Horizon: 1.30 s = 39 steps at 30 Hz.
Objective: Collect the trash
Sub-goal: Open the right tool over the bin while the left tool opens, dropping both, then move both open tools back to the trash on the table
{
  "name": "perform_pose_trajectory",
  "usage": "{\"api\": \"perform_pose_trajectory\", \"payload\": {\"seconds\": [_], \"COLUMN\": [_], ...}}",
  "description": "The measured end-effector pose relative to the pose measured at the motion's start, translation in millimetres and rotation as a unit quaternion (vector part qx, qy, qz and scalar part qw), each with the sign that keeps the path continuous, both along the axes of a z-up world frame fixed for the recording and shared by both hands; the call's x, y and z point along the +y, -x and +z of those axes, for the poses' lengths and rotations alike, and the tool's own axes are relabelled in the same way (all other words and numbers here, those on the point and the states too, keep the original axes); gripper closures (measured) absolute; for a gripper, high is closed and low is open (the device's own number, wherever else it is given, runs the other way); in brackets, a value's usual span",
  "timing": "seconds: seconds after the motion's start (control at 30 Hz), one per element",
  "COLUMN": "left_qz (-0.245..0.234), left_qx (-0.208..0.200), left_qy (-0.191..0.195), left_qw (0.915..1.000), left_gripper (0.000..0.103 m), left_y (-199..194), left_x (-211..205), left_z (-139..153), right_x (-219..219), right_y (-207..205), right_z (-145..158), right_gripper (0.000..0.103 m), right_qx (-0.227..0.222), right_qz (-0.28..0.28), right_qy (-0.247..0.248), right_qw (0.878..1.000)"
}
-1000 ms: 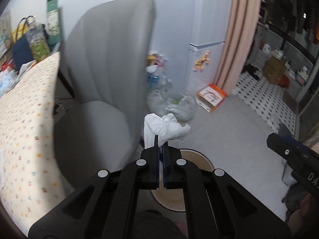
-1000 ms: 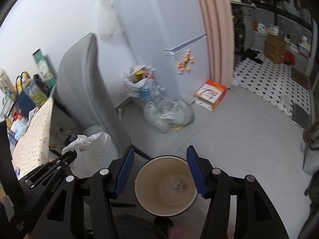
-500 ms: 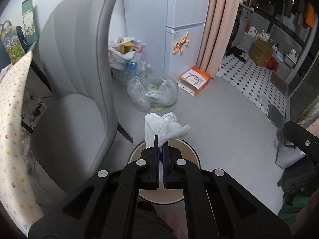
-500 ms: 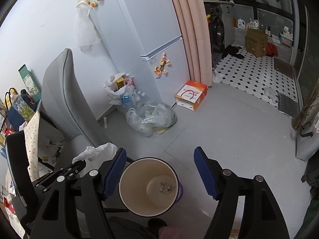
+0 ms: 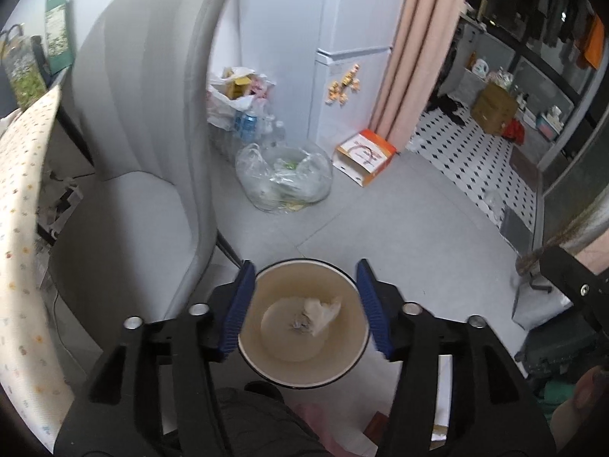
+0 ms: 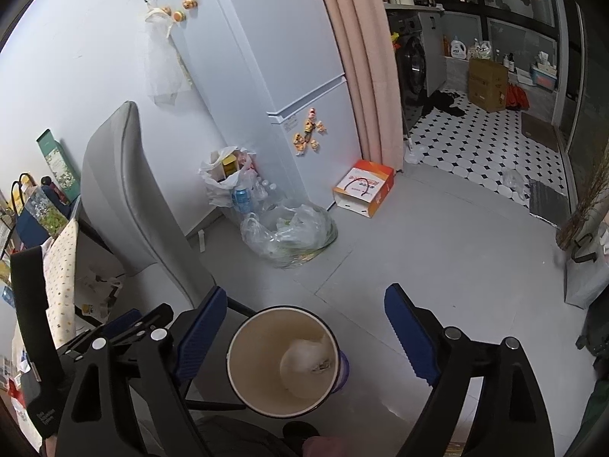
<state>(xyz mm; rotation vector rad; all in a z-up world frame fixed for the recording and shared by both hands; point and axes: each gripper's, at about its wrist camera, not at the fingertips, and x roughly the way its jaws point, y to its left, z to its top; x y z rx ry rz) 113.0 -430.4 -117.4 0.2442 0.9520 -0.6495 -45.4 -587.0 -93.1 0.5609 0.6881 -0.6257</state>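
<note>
the drop step looks finished: the crumpled tissue lies at the bottom of the waste bin, and the left claw, poised above the rim, has its jaws opening with nothing between them. the right claw is also opening, empty, over the same bin. next, judging by the task, a claw must find another scrap, likely back toward the patterned surface. the grey chair crowds the bin's left side; the open floor to the right gives free room to swing away.
</note>
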Motion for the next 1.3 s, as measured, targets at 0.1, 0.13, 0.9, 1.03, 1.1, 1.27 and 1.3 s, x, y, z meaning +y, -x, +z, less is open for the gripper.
{"api": "perform_pose_trajectory", "payload": {"seconds": [0.1, 0.13, 0.9, 1.03, 1.1, 1.27, 1.3], "left_qz": [0.020, 0.029, 0.232, 0.264, 0.280, 0.317, 0.324], "left_qx": [-0.019, -0.026, -0.103, -0.112, -0.114, -0.118, -0.119], "left_qy": [0.006, 0.009, 0.096, 0.102, 0.103, 0.106, 0.107], "left_qw": [0.9996, 0.9992, 0.9624, 0.9527, 0.9478, 0.9350, 0.9325], "left_gripper": [0.028, 0.025, 0.008, 0.008, 0.008, 0.008, 0.008], "left_y": [-2, -3, -11, -9, -7, 0, 1], "left_x": [17, 25, 259, 300, 318, 362, 369], "left_z": [13, 19, 100, 106, 106, 105, 106], "right_x": [9, 14, 192, 225, 239, 277, 285], "right_y": [-5, -8, -75, -85, -89, -98, -100], "right_z": [7, 10, 84, 89, 90, 98, 99], "right_gripper": [0.014, 0.012, 0.008, 0.008, 0.008, 0.008, 0.008], "right_qx": [-0.005, -0.007, -0.050, -0.053, -0.054, -0.057, -0.057], "right_qz": [0.008, 0.013, 0.180, 0.211, 0.224, 0.262, 0.269], "right_qy": [0.009, 0.013, 0.067, 0.071, 0.070, 0.075, 0.076], "right_qw": [1.000, 1.000, 0.980, 0.973, 0.970, 0.960, 0.958]}}
